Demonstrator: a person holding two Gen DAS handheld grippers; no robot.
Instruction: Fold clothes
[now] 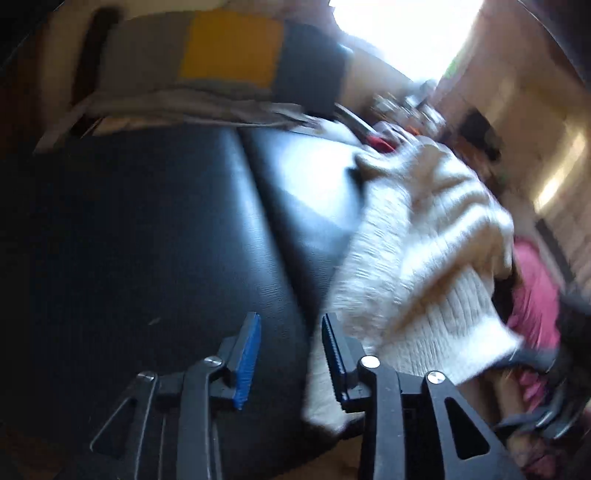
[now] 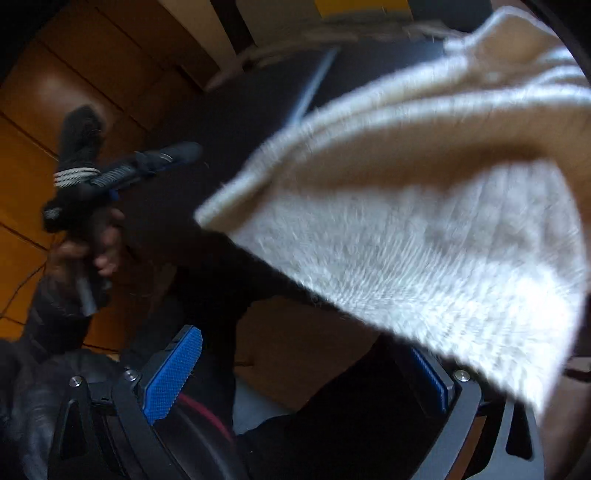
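Observation:
A cream ribbed knit sweater (image 1: 424,251) lies bunched on the right part of a black leather seat (image 1: 166,229). My left gripper (image 1: 291,354) is open and empty, its blue pads just left of the sweater's near hem. In the right wrist view the sweater (image 2: 424,229) fills the upper right, blurred by motion, and drapes over the right finger. My right gripper (image 2: 303,373) is open wide with nothing between its pads. The left gripper (image 2: 122,173) shows at far left, held by a hand.
A grey, yellow and dark blue cushion (image 1: 229,51) rests at the back of the seat. A pink garment (image 1: 535,295) lies to the right of the sweater. A wooden floor (image 2: 33,155) lies to the left. A bright window (image 1: 402,29) glares above.

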